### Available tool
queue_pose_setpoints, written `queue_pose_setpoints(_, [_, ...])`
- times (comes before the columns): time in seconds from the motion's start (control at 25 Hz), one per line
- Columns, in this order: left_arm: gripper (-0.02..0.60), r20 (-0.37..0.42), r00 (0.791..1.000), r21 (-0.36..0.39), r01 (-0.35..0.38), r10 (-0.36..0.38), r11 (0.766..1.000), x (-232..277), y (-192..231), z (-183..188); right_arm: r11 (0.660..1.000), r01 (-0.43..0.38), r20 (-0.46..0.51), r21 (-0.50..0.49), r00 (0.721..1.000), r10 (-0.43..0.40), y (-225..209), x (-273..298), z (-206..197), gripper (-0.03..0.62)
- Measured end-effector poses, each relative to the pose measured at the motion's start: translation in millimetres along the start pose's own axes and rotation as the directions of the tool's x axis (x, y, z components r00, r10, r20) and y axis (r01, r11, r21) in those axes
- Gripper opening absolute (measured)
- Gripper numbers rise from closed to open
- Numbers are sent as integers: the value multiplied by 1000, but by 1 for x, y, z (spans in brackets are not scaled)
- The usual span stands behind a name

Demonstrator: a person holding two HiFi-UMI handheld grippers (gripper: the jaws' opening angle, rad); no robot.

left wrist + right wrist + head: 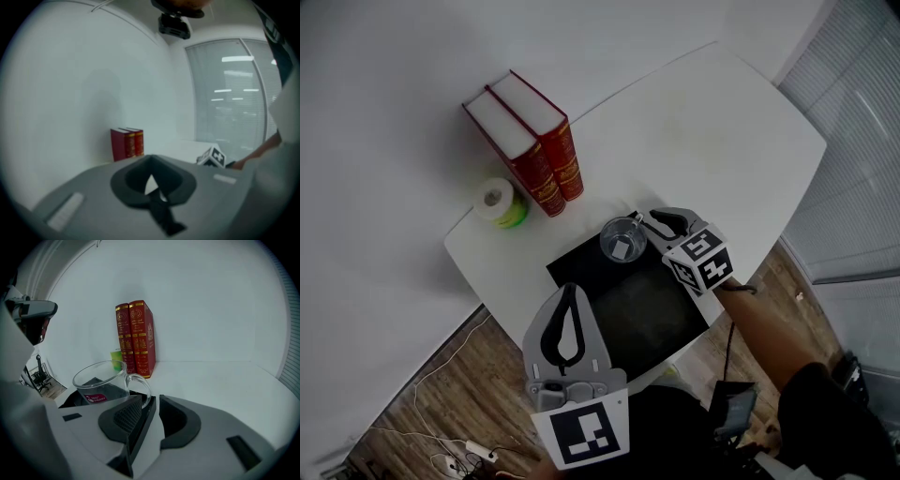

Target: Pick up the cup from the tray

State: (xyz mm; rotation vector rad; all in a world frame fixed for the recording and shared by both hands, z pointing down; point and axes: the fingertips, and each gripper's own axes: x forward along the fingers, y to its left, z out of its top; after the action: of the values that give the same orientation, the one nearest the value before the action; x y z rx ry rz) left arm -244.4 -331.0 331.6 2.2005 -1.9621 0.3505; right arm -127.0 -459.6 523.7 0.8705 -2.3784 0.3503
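A clear glass cup [622,240] with a handle stands at the far corner of the black tray [647,314]. My right gripper [643,223] sits right beside it, on the cup's right, jaws a little apart. In the right gripper view the cup [101,383] is just ahead and left of my right gripper [155,399], its handle at the tip of the left jaw and no pad pressing on it. My left gripper [571,288] hovers at the tray's near left edge, jaws together and empty. In its own view my left gripper [151,161] points toward the books.
Two red books [530,141] stand upright at the white table's [722,122] far left, with a green-and-white roll [500,202] next to them. Both show behind the cup as books [136,336]. White cables lie on the wooden floor [422,412] below the table.
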Motion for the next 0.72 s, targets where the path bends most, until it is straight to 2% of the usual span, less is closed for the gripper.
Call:
queue_pose_setpoints(0.16, [0,-9,1000,-15,19,-20,1000,1,-9,-3,1000,-13,5,-1,1000,13,3,5,1,121])
queue_pose_setpoints(0.44, [0,-19,998,6,56,-56,998,-4,-16,-5,999,-19,29,34,999,18,0,14,4,121])
queue_pose_setpoints(0.72, [0,-29,999,-12,39,-39,999,-6,-10,-5,999,-21,59,48,998,18,-2,19,9,116])
